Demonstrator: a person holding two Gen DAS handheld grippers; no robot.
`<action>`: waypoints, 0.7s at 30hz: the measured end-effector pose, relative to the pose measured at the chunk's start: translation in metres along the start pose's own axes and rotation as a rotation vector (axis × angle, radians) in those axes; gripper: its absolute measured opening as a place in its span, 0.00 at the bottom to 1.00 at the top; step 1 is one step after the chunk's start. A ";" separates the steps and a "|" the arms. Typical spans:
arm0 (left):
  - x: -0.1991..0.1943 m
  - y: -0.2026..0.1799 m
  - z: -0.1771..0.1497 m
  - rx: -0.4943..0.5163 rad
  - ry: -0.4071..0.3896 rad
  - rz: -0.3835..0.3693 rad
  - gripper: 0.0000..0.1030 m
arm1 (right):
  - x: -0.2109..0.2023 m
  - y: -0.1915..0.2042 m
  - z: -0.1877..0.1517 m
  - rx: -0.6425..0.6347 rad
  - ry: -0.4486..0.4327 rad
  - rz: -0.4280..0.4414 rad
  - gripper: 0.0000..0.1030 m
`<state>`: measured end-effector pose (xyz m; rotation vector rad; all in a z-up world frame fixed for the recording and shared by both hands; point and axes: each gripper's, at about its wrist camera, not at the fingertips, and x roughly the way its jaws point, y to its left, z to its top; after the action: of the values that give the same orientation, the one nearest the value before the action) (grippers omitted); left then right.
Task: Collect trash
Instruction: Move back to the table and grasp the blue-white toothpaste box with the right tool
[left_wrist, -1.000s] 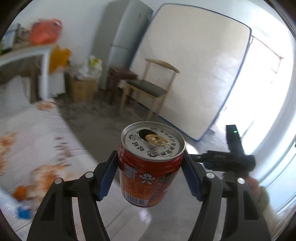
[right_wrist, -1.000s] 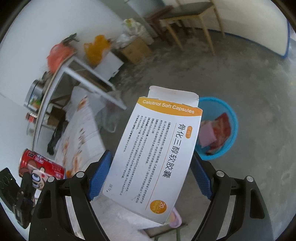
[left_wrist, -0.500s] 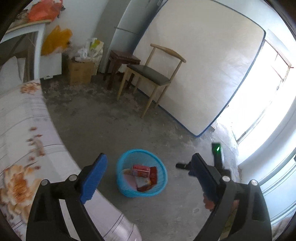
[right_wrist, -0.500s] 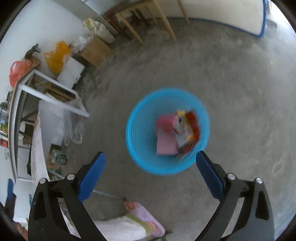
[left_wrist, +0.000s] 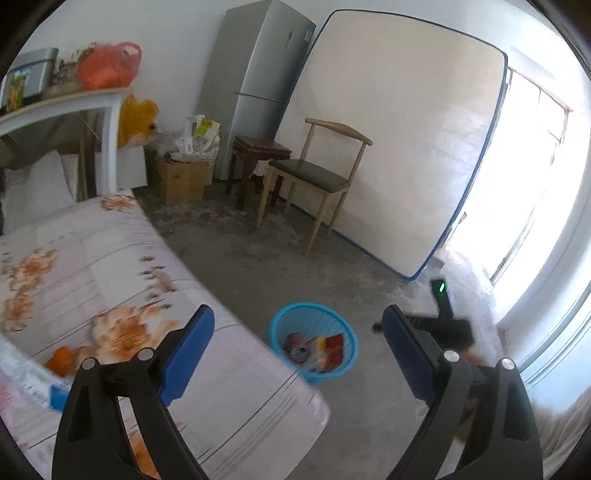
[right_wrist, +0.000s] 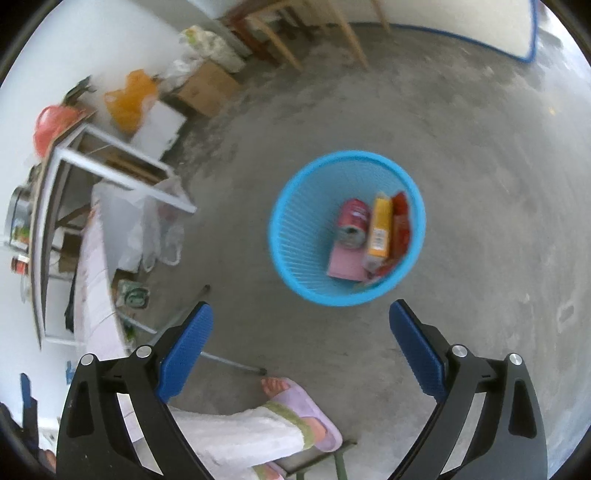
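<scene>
A blue plastic basket (right_wrist: 295, 221) stands on the concrete floor; it also shows in the left wrist view (left_wrist: 280, 325). Inside it lie a red can (right_wrist: 354, 221), an orange-and-white box (right_wrist: 380, 229), a red wrapper (right_wrist: 400, 225) and a pink piece (right_wrist: 345, 264). My right gripper (right_wrist: 299, 347) is open and empty, above and in front of the basket. My left gripper (left_wrist: 297, 350) is open and empty, above the edge of a flowered cloth (left_wrist: 110, 266), with the basket beyond it. The right gripper's body (left_wrist: 443, 317) shows at the right of the left wrist view.
A wooden chair (left_wrist: 314, 177), a dark stool (left_wrist: 258, 155), a cardboard box (left_wrist: 181, 181), a fridge (left_wrist: 258, 74) and a leaning mattress (left_wrist: 399, 129) line the far wall. A white shelf (left_wrist: 74, 107) stands left. The person's slippered foot (right_wrist: 303, 410) is near the right gripper.
A second ago my left gripper held the red can and my right held the capsule box. Both opened; the can and box now lie in the basket. Both grippers pulled back.
</scene>
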<state>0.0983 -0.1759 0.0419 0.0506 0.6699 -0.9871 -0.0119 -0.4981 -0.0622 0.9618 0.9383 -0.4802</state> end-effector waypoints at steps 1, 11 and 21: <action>-0.006 0.001 -0.003 0.010 -0.005 0.013 0.87 | -0.005 0.014 0.001 -0.036 -0.004 0.016 0.90; -0.074 0.040 -0.062 0.018 -0.022 0.236 0.87 | -0.016 0.176 -0.024 -0.457 0.039 0.204 0.90; -0.122 0.096 -0.112 -0.094 -0.005 0.462 0.87 | 0.024 0.354 -0.121 -0.933 0.225 0.347 0.90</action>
<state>0.0728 0.0072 -0.0054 0.1145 0.6606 -0.5109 0.1978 -0.2115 0.0572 0.3007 1.0165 0.3650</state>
